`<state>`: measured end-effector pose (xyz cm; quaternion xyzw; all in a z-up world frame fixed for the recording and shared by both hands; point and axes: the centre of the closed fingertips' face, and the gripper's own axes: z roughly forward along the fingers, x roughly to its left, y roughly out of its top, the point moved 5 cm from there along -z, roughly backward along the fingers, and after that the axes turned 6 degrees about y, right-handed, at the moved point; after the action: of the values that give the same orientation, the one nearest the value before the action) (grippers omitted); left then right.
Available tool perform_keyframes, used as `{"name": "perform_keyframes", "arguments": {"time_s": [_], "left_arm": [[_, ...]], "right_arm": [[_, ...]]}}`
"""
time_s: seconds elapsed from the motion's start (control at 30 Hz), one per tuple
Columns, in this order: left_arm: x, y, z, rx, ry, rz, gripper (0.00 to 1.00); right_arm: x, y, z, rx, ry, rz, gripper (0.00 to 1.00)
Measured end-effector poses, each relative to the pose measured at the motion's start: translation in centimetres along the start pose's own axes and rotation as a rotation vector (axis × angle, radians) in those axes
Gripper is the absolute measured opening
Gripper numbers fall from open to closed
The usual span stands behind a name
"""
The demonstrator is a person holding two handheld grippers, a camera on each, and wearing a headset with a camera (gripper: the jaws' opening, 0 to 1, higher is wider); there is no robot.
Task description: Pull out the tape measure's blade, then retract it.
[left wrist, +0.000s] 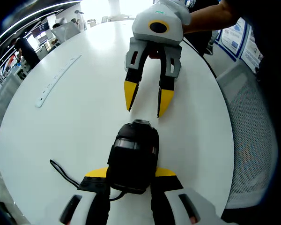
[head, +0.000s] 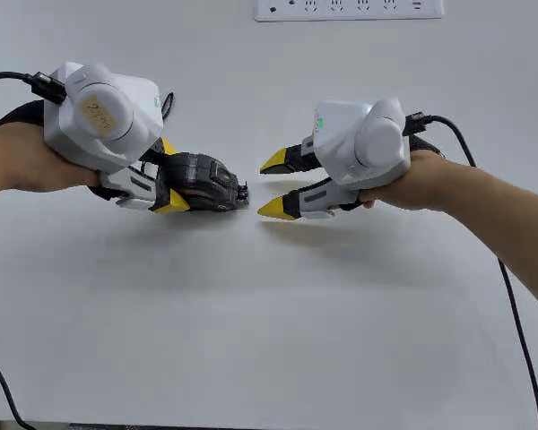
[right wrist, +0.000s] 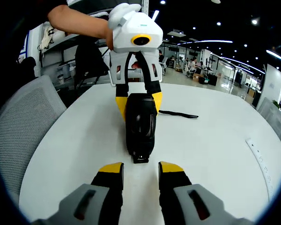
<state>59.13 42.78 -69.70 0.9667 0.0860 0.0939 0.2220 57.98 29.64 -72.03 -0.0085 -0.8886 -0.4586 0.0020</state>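
The left gripper (head: 170, 175) and right gripper (head: 271, 188) are being shown as white-bodied, with yellow-tipped black jaws; black cables (head: 511, 296) are being trailed from both.

Place: open-plan office or lab hall.
Ceiling: dark, with rows of spotlights (right wrist: 218, 23).
Background: distant workstations (right wrist: 201, 75) along a long room.
Seating: grey mesh chair (right wrist: 23, 126) beside the tabletop's edge.
Tabletop (head: 251, 340): large, white, round-edged; power strip (head: 350, 9) at its far edge.

A tan sticker (head: 99, 112) on the housing of the left hand-held gripper (head: 170, 176) carries handwritten marks, perhaps beginning with 2, too faint to read. The print on the wall posters (left wrist: 239, 37) is too small to read.
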Motion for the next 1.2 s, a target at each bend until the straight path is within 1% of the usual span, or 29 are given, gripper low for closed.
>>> {"name": "perform_keyframes", "arguments": {"time_s": [0.23, 0.33, 0.43, 0.47, 0.5, 0.57, 0.63, 0.77, 0.97, 1.2], "left_arm": [[0.1, 0.0, 0.1, 0.006, -0.01, -0.004, 0.3], [0.1, 0.0, 0.1, 0.007, -0.007, 0.005, 0.3], [0.0, 0.0, 0.2, 0.006, -0.007, 0.009, 0.3], [0.0, 0.0, 0.2, 0.006, -0.008, 0.01, 0.3], [0.0, 0.0, 0.2, 0.004, -0.008, 0.009, 0.3], [0.1, -0.1, 0.2, 0.001, -0.008, 0.007, 0.3], [0.1, -0.1, 0.1, -0.006, -0.007, 0.004, 0.3], [0.0, -0.2, 0.1, -0.009, -0.003, 0.003, 0.3], [0.0, -0.2, 0.0, -0.007, -0.003, -0.008, 0.29], [0.0, -0.2, 0.0, -0.007, -0.002, -0.007, 0.29]], "right_arm": [[-0.2, 0.2, 1.5, 0.007, 0.022, 0.001, 0.23], [-0.2, 0.3, 2.0, 0.003, 0.03, 0.006, 0.2], [-0.2, 0.2, 2.6, 0.025, 0.043, 0.007, 0.17], [-0.3, 0.1, 2.7, 0.035, 0.035, -0.011, 0.16], [-0.4, 0.1, 2.7, 0.039, 0.03, -0.021, 0.16], [-0.4, 0.1, 2.7, 0.029, 0.038, 0.002, 0.15], [-0.6, 0.0, 2.6, 0.027, 0.04, -0.004, 0.14], [-0.6, 0.0, 2.6, 0.036, 0.046, -0.016, 0.13], [-0.7, 0.1, 2.6, 0.056, 0.036, -0.031, 0.12], [-0.7, 0.1, 2.6, 0.061, 0.036, -0.034, 0.11]]}}
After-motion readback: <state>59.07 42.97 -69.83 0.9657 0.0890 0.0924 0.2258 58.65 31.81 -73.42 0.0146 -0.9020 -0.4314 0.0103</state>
